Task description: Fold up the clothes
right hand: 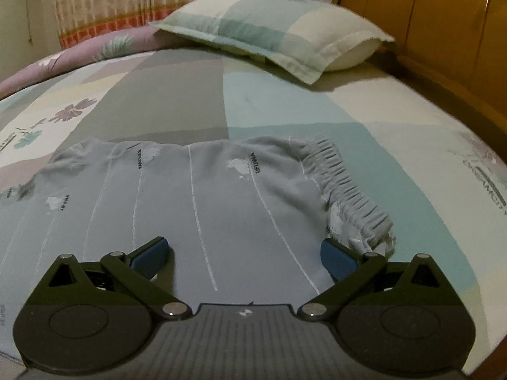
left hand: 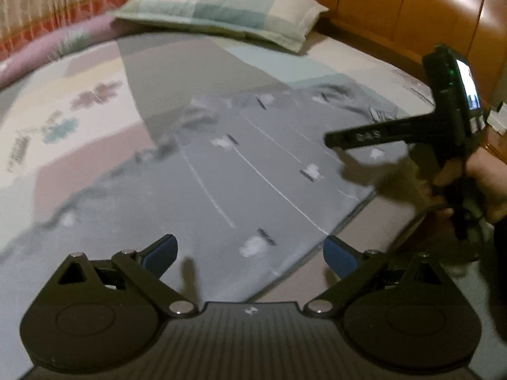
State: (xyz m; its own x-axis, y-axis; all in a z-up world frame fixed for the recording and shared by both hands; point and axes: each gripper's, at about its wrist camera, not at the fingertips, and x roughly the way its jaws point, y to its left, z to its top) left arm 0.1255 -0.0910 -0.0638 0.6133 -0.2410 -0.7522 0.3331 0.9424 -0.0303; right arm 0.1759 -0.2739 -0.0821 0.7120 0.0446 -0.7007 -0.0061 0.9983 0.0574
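Note:
Grey pants [left hand: 221, 171] with thin white stripes and small white prints lie flat on the bed. In the right wrist view the pants [right hand: 206, 196] fill the middle, with the gathered elastic waistband [right hand: 345, 183] at the right. My left gripper [left hand: 250, 253] is open and empty, just above the fabric near its front edge. My right gripper [right hand: 244, 256] is open and empty over the pants near the waistband. The right gripper [left hand: 336, 141] also shows in the left wrist view, held by a hand above the pants' right side.
A patchwork bedsheet [right hand: 285, 107] covers the bed. A checked pillow [right hand: 279, 31] lies at the head, next to the wooden headboard [right hand: 443, 25]. A purple rolled quilt [left hand: 47, 50] runs along the far side under the curtains [right hand: 111, 0].

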